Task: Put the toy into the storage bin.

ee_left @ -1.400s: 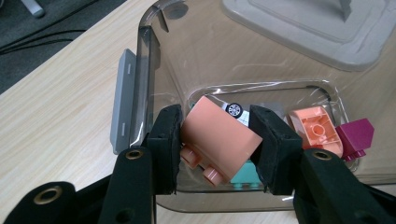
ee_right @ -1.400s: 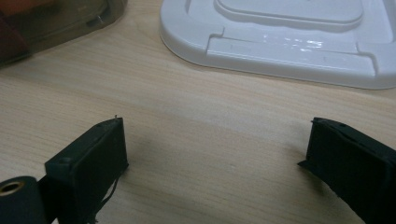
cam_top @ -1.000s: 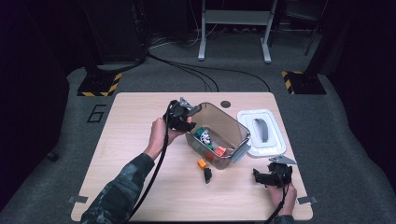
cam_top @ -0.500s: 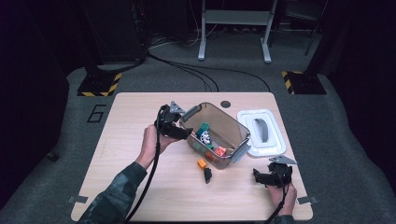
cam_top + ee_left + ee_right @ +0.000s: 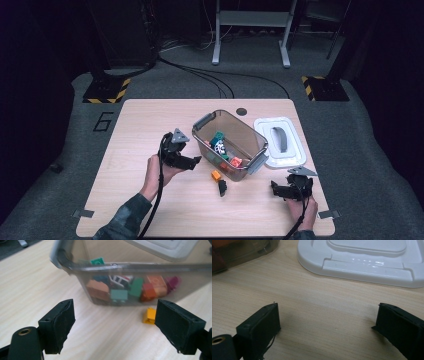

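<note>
Two loose bricks on the table, just outside the bin at its 6 o'clock: an orange brick and a black brick just below it.

Left gripper at the bin's 9 o'clock, jaws just opened wide, nothing between them; aimed low at the bin wall, orange brick near the right pad. Right gripper at the bin's 5 o'clock, jaws apart and empty over bare wood, near the white lid.

Orange brick: likely light, rigid moulded plastic, smooth-sided and prone to skating on the wood. Best pinched across two flat opposite sides, low and square.

Bin: clear, open-topped, holding a jumble of coloured bricks, with green, orange, red, teal and a black-and-white piece among them. Lid off, lying flat at the bin's 3 o'clock.
</note>
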The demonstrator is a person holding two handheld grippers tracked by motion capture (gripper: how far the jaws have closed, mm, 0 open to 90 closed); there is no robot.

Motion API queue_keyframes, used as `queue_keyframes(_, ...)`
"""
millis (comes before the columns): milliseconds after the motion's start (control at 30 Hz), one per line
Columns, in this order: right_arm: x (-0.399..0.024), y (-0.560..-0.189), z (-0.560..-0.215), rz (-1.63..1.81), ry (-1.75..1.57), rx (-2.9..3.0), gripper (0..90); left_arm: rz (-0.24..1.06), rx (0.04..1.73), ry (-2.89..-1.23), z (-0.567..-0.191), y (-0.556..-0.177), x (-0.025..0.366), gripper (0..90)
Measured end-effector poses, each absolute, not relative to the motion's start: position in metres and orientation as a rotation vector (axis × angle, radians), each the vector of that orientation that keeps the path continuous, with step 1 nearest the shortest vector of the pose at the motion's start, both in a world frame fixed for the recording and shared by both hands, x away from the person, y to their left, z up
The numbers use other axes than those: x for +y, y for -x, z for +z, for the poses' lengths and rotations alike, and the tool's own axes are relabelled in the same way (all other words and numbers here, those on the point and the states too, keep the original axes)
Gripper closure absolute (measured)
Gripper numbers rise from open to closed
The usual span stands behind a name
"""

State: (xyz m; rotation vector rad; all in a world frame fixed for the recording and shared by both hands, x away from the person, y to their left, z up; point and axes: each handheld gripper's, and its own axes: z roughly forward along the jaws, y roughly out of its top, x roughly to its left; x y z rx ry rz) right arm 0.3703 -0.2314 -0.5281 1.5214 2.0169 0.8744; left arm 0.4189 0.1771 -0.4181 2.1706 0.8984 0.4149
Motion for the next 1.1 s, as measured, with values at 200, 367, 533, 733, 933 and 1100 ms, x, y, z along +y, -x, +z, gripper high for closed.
queue_keyframes(200,-0.231,-0.370,-0.528,0.875,-1.522,2.017,4.5,0.387,0.886,-2.166,-0.435,-0.404,0.171,16.0)
queue_keyframes(367,-0.232,-0.370,-0.528,0.874,-1.523,2.018,4.5,0.338,0.843,-2.195,-0.456,-0.390,0.155,17.2)
queue_keyframes(533,-0.232,-0.370,-0.528,0.873,-1.524,2.016,4.5,0.298,0.797,-2.207,-0.466,-0.383,0.140,20.5)
queue_keyframes(733,-0.231,-0.370,-0.528,0.874,-1.526,2.017,4.5,0.269,0.718,-2.259,-0.479,-0.373,0.116,23.7)
queue_keyframes(933,-0.231,-0.370,-0.528,0.874,-1.522,2.017,4.5,0.284,0.662,-2.269,-0.483,-0.370,0.100,25.9)
queue_keyframes(1100,-0.231,-0.370,-0.528,0.881,-1.536,2.005,4.5,0.271,0.602,-2.286,-0.489,-0.369,0.089,26.9)
